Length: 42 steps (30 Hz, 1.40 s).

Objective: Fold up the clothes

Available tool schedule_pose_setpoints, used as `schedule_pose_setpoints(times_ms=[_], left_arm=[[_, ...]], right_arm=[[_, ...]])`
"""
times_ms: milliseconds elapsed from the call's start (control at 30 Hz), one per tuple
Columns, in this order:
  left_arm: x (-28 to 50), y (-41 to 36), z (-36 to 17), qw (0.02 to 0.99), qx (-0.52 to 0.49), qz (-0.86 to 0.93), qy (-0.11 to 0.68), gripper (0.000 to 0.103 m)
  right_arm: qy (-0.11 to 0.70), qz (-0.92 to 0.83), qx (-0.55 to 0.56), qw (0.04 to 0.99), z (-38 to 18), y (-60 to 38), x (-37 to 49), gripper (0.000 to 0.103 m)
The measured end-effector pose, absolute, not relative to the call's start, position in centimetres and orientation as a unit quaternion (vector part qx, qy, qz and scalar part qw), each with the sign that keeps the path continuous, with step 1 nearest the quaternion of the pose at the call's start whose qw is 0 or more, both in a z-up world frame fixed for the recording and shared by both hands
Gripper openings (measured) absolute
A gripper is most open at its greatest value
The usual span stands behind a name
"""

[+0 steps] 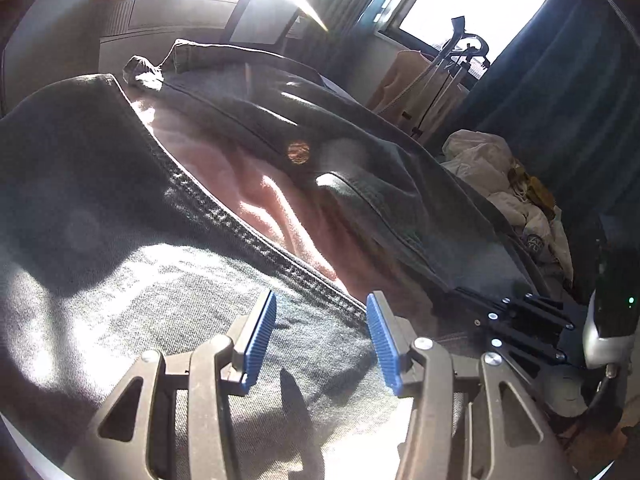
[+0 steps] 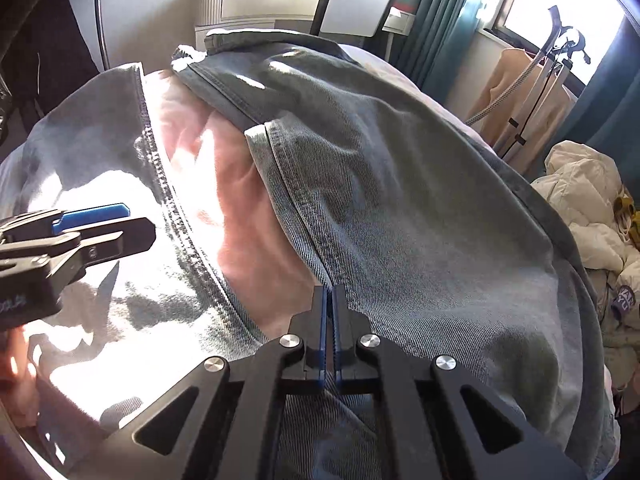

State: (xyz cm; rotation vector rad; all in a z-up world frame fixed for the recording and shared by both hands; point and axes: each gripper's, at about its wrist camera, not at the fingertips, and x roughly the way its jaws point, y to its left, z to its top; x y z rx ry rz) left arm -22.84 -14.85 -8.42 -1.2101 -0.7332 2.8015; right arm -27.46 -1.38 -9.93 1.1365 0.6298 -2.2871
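My left claw (image 1: 322,334) hangs half open over the left leg of the jeans (image 2: 400,208), holding nothing. The pink blanket (image 2: 240,216) shows between the 2 legs. My right claw (image 2: 329,312) is squeezed tight on the right leg's edge, so I can lift it.

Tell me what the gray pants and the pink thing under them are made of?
The pants look like denim: faded gray-blue cloth with fine slanted ribs and thick stitched seams. The pink blanket looks like soft, fuzzy fleece with a matte, creased surface, though bright sun washes it out.
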Motion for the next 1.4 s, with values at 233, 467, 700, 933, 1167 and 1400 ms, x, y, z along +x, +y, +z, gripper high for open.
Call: schedule_pose_setpoints(times_ms=[233,467,700,933,1167,1400], left_arm=[[-22.6,-15.5,-8.2,-0.005,-0.379,0.892,-0.247,0.048],[-21.7,-16.0,-6.8,-0.029,-0.361,0.902,-0.236,0.048],[-21.1,-17.8,-6.4,-0.124,-0.338,0.914,-0.187,0.048],[-21.7,-19.9,-8.3,-0.169,-0.344,0.905,-0.185,0.048],[-22.8,-21.6,-10.4,-0.178,-0.353,0.892,-0.220,0.048],[-23.2,-21.7,-10.9,-0.165,-0.341,0.901,-0.209,0.048]], right_arm=[[0.262,-0.808,0.441,0.288,-10.3,-0.5,-23.6,0.000],[0.222,-0.822,0.423,0.310,-7.5,0.4,-25.6,0.001],[0.175,-0.831,0.423,0.317,-3.5,-6.2,-35.6,0.003],[0.158,-0.821,0.426,0.347,-6.8,-18.7,-44.6,0.003],[0.177,-0.814,0.414,0.366,-10.9,-26.7,-49.3,0.003],[0.130,-0.852,0.386,0.328,-10.8,-27.0,-55.4,0.002]])
